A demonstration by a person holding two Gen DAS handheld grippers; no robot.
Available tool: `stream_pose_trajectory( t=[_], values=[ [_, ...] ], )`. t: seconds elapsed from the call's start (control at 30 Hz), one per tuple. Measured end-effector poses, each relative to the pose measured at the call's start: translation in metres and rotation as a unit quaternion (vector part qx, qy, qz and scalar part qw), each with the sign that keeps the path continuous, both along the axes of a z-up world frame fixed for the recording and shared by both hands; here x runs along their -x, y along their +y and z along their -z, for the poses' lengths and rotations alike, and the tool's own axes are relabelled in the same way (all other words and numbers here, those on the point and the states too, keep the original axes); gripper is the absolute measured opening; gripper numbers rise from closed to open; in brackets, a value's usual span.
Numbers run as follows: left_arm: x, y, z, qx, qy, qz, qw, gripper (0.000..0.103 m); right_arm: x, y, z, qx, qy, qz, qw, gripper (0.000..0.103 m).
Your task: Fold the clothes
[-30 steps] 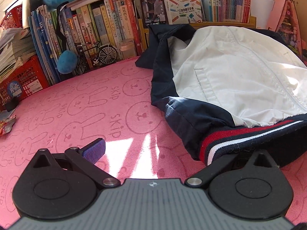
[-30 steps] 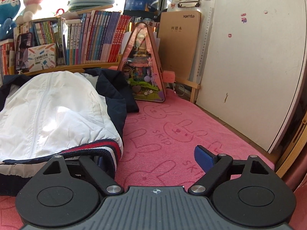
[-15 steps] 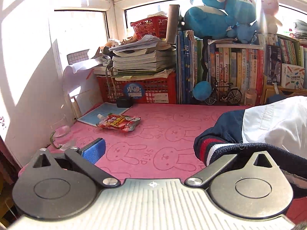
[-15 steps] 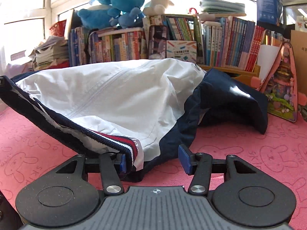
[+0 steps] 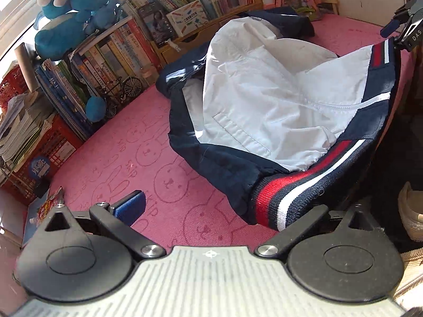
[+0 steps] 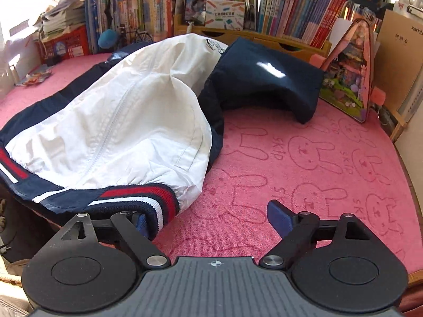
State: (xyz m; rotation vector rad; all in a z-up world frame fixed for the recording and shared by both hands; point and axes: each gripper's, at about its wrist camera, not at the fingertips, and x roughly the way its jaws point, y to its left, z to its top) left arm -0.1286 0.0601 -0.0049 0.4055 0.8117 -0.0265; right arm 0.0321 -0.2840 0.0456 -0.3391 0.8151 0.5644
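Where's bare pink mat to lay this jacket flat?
Free: pink bunny-print mat right of the white-and-navy jacket, up to the pink triangular dollhouse; also left of it toward the red crates. Crowded: the book row behind.

Jacket (image 6: pixel 127 132) lay on the mat (image 6: pixel 304 163), hem nearest, hood (image 6: pixel 267 79) behind at the right. Row of books (image 6: pixel 290 13) stood behind the jacket; crate (image 6: pixel 66 45) at far left, stacked papers (image 6: pixel 62 17) on it (snack packet (image 6: pixel 37 75) before it).
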Motion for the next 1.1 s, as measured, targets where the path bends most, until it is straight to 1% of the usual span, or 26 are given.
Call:
stream_pose_trajectory(
  t=[0.03, 0.07, 0.13, 0.17, 0.2, 0.23, 0.27, 0.3, 0.33, 0.37, 0.4, 0.47, 0.5, 0.53, 0.6, 0.67, 0.7, 0.73, 0.8, 0.87, 0.9, 0.93, 0.97, 1.03, 1.07, 1.1],
  values=[
    [0.0, 0.003, -0.002, 0.013, 0.009, 0.004, 0.9999, 0.103, -0.001, -0.002, -0.006, 0.006, -0.006, -0.008, 1.0, 0.092],
    [-0.001, 0.009, -0.003, 0.035, 0.027, -0.001, 0.999, 0.103, -0.004, -0.003, -0.012, 0.012, -0.012, -0.012, 1.0, 0.092],
    [-0.009, 0.028, -0.004, 0.094, 0.077, -0.026, 0.9923, 0.103, -0.007, -0.002, -0.02, 0.035, -0.013, -0.023, 0.999, 0.095],
    [-0.013, 0.037, -0.005, 0.123, 0.102, -0.039, 0.9864, 0.103, -0.008, 0.0, -0.023, 0.048, -0.019, -0.034, 0.998, 0.096],
    [-0.018, 0.047, -0.006, 0.159, 0.126, -0.045, 0.9781, 0.103, -0.007, 0.002, -0.026, 0.06, -0.023, -0.05, 0.997, 0.097],
    [-0.022, 0.056, -0.006, 0.196, 0.149, -0.052, 0.9679, 0.103, -0.004, 0.004, -0.026, 0.07, -0.028, -0.073, 0.994, 0.098],
    [-0.027, 0.065, -0.007, 0.232, 0.172, -0.058, 0.9556, 0.103, 0.0, 0.007, -0.026, 0.073, -0.037, -0.1, 0.992, 0.099],
    [-0.03, 0.071, -0.01, 0.254, 0.178, -0.054, 0.9492, 0.103, 0.004, 0.011, -0.023, 0.069, -0.043, -0.127, 0.989, 0.1],
    [-0.032, 0.074, -0.017, 0.272, 0.175, -0.044, 0.9453, 0.103, 0.006, 0.016, -0.02, 0.065, -0.038, -0.15, 0.986, 0.1],
    [-0.034, 0.075, -0.023, 0.275, 0.171, -0.035, 0.9454, 0.103, 0.011, 0.019, -0.017, 0.061, -0.033, -0.174, 0.982, 0.1],
    [-0.036, 0.075, -0.033, 0.271, 0.166, -0.017, 0.9481, 0.103, 0.015, 0.021, -0.014, 0.057, -0.028, -0.197, 0.978, 0.099],
    [-0.034, 0.069, -0.05, 0.251, 0.141, 0.005, 0.9577, 0.103, 0.023, 0.011, -0.017, 0.041, -0.037, -0.229, 0.972, 0.099],
    [-0.037, 0.068, -0.058, 0.239, 0.128, 0.007, 0.9624, 0.103, 0.025, 0.001, -0.021, 0.028, -0.038, -0.228, 0.973, 0.099],
    [-0.04, 0.067, -0.065, 0.227, 0.116, 0.008, 0.9669, 0.103, 0.023, -0.011, -0.026, 0.013, -0.033, -0.216, 0.976, 0.099],
    [-0.059, 0.07, -0.079, 0.185, 0.078, -0.018, 0.9795, 0.103, 0.011, -0.032, -0.042, -0.03, -0.038, -0.173, 0.984, 0.099],
    [-0.103, 0.065, -0.076, 0.13, 0.04, -0.051, 0.9895, 0.103, -0.012, -0.035, -0.06, -0.071, -0.073, -0.132, 0.986, 0.1],
    [-0.126, 0.063, -0.074, 0.102, 0.02, -0.067, 0.9924, 0.103, -0.031, -0.028, -0.068, -0.094, -0.09, -0.114, 0.985, 0.1],
    [-0.148, 0.06, -0.072, 0.073, 0.001, -0.083, 0.9938, 0.103, -0.054, -0.014, -0.072, -0.116, -0.1, -0.099, 0.983, 0.1],
    [-0.199, 0.05, -0.06, 0.051, -0.012, -0.083, 0.9952, 0.103, -0.1, 0.022, -0.075, -0.157, -0.115, -0.07, 0.978, 0.1],
    [-0.243, 0.037, -0.044, 0.048, -0.01, -0.093, 0.9945, 0.103, -0.148, 0.069, -0.071, -0.185, -0.117, -0.028, 0.975, 0.099],
    [-0.263, 0.031, -0.036, 0.049, -0.008, -0.099, 0.9939, 0.103, -0.174, 0.094, -0.063, -0.188, -0.105, -0.004, 0.977, 0.096],
    [-0.279, 0.025, -0.027, 0.048, -0.007, -0.098, 0.994, 0.103, -0.198, 0.114, -0.052, -0.186, -0.085, 0.015, 0.979, 0.088],
    [-0.293, 0.018, -0.017, 0.047, -0.005, -0.096, 0.9942, 0.103, -0.222, 0.133, -0.041, -0.183, -0.066, 0.033, 0.98, 0.075],
    [-0.31, 0.012, 0.001, 0.006, 0.0, -0.106, 0.9943, 0.102, -0.248, 0.152, -0.014, -0.144, -0.029, 0.051, 0.988, 0.058],
    [-0.313, 0.01, 0.011, -0.025, -0.001, -0.112, 0.9934, 0.103, -0.255, 0.157, -0.001, -0.122, -0.014, 0.06, 0.991, 0.055],
    [-0.316, 0.009, 0.021, -0.057, -0.001, -0.117, 0.9915, 0.103, -0.253, 0.149, 0.008, -0.1, -0.018, 0.067, 0.993, 0.055]
  ],
)
